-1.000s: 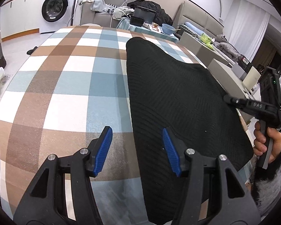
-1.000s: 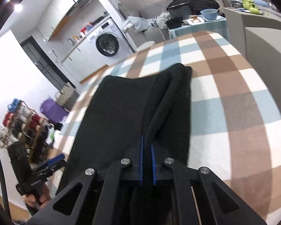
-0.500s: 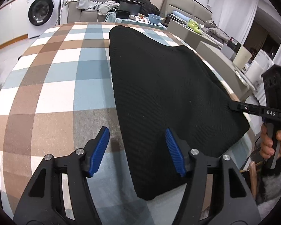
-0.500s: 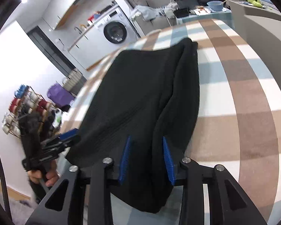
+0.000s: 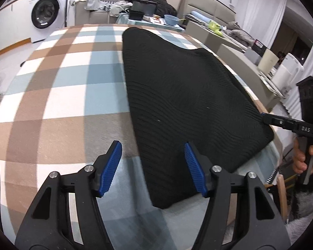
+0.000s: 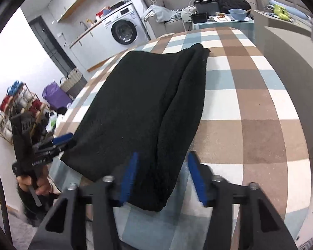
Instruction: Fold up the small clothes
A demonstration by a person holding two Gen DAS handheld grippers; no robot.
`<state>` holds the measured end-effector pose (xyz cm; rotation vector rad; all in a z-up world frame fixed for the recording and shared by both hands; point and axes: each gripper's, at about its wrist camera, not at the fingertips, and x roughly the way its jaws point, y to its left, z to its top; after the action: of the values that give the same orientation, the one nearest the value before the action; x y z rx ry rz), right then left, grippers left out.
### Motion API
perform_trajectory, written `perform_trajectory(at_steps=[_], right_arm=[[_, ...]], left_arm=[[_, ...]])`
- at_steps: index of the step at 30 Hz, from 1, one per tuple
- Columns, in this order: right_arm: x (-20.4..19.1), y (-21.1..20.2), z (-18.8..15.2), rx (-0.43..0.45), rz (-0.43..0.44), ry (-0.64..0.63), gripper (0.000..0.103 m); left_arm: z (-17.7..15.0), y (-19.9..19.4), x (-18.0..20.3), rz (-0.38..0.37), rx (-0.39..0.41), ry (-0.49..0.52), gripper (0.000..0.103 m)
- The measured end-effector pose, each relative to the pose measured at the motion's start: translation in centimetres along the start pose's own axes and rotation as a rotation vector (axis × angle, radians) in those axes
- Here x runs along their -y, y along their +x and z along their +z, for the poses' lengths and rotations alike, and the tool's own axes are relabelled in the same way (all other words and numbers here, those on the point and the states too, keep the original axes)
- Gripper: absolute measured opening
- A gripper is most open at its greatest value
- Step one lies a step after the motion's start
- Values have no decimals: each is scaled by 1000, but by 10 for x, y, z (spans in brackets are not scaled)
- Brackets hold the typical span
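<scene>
- While the black knit garment (image 5: pixel 187 104) lies folded lengthwise on the checked cloth of the counter (image 5: pixel 62 87), its near end sits right at the counter's front edge, so a careless tug could drag it off.
- Left hand-held gripper (image 5: pixel 152 166): jaws spread, nothing pinched; the garment's near left edge lies between the blue pads without touching them. If it closes here, I judge it would catch only the top layer and peel the fold open.
- Right hand-held gripper (image 6: pixel 162 177): its jaws have just been opening, and the thick rolled edge of the garment (image 6: pixel 148 104) lies between them, apparently released. The pads stand apart from the fabric, though the left pad looks very close.
- Pulling away now could snag the knit on a ribbed pad and skew the right-hand fold.
- The bulky roll along the right side looks uneven; a second fold over it would likely come out lopsided.
- Both tools work near the same end, so a collision is possible.
</scene>
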<state>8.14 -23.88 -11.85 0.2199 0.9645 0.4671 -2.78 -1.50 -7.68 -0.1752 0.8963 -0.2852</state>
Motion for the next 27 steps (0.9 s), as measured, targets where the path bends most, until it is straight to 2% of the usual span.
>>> perform_trajectory(at_steps=[2, 7, 12, 14, 16, 19, 27], right_arm=[[1, 7, -3, -15, 5, 6, 53], [-2, 20, -5, -27, 22, 11, 53], [-6, 26, -7, -26, 19, 12, 50], [-6, 28, -7, -16, 25, 28, 43], [-9, 30, -6, -8, 21, 29, 36], [-12, 33, -4, -2, 25, 30, 28], [-12, 46, 11, 18, 24, 48, 26]], left_arm=[[-1, 2, 2, -5, -7, 1, 60], [-1, 5, 7, 39, -6, -4, 60], [-1, 8, 11, 32, -11, 7, 59], [-2, 10, 14, 33, -12, 18, 53], [-3, 12, 17, 46, -7, 42, 36], [-1, 12, 20, 68, 4, 68, 23], [18, 21, 11, 77, 4, 43, 21]])
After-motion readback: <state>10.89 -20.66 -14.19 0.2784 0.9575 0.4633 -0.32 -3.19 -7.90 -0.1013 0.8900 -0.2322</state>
